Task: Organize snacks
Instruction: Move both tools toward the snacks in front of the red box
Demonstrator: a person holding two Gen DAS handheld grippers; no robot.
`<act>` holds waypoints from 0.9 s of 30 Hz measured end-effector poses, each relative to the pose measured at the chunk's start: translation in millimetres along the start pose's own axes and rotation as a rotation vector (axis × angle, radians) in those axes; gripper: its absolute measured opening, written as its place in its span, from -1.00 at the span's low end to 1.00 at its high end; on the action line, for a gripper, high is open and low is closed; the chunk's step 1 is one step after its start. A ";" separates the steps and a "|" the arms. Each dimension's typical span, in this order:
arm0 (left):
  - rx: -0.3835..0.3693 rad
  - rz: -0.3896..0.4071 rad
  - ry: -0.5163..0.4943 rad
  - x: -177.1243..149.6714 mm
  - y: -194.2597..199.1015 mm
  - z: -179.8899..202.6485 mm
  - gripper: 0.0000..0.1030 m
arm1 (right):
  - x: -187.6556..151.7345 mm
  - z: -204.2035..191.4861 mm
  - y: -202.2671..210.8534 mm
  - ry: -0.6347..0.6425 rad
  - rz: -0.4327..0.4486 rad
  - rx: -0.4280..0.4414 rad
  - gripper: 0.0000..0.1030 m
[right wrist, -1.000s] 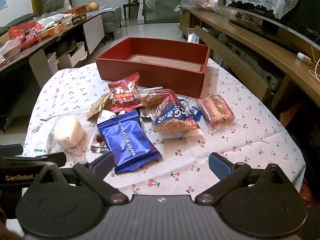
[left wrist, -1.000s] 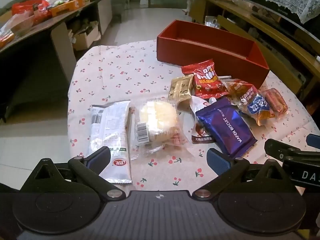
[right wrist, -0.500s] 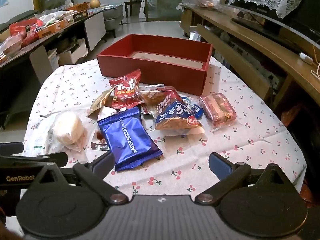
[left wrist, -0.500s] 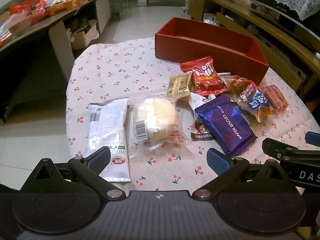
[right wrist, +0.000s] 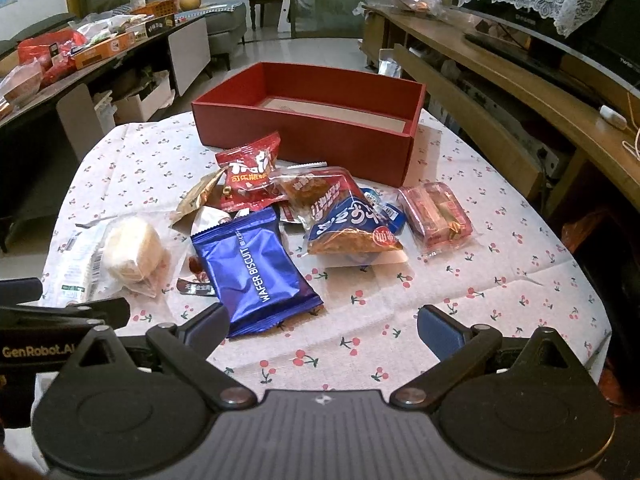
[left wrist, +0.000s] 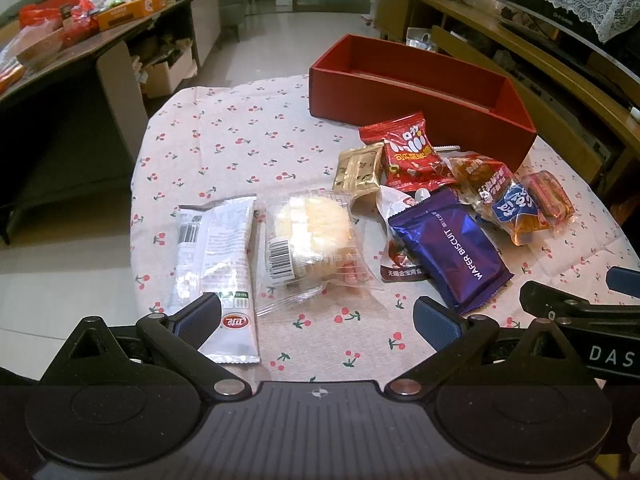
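Several snack packs lie on a cherry-print tablecloth (left wrist: 240, 140) in front of an empty red box (left wrist: 420, 100), which also shows in the right wrist view (right wrist: 312, 140). There is a white long pack (left wrist: 216, 264), a clear-wrapped cake (left wrist: 312, 236), a blue wafer biscuit pack (left wrist: 448, 244) (right wrist: 256, 272), a red pack (left wrist: 412, 156) (right wrist: 248, 176), a gold pack (left wrist: 358, 170), a blue-orange pack (right wrist: 352, 228) and a pink pack (right wrist: 436, 216). My left gripper (left wrist: 316, 320) is open and empty above the near edge. My right gripper (right wrist: 322, 324) is open and empty, near the wafer pack.
A dark side table (left wrist: 80, 40) loaded with boxes and bags stands at the left. A long wooden bench and shelf (right wrist: 520, 92) run along the right. Tiled floor (left wrist: 280, 48) lies beyond the table.
Both grippers have risen and drawn back slightly, so the table and box sit a little lower in view. Nothing was taken hold of; the snacks have not moved.
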State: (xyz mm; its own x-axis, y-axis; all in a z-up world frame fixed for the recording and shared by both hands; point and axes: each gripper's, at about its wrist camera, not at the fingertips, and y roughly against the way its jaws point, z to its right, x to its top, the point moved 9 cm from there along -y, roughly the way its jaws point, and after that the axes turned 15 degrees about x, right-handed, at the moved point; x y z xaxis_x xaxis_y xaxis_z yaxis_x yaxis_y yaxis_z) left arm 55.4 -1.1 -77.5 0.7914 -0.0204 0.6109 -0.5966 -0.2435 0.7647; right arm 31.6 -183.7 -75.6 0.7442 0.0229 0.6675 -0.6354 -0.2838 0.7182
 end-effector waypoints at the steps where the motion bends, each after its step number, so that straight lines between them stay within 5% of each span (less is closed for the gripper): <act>1: 0.000 0.000 0.000 0.0 0.0 0.0 1.00 | -0.2 -0.2 0.1 0.001 0.001 -0.002 0.99; 27: 0.003 -0.010 -0.010 -2.5 -3.1 2.0 0.95 | -1.6 -2.4 -3.0 0.008 -0.015 0.013 0.99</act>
State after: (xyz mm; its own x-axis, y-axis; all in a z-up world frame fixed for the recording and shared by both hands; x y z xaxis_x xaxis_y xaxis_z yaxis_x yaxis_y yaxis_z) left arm 55.5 -2.3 -81.8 0.7984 -0.0281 0.6014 -0.5886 -0.2462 0.7700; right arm 31.8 -180.6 -78.4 0.7517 0.0345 0.6586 -0.6218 -0.2956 0.7252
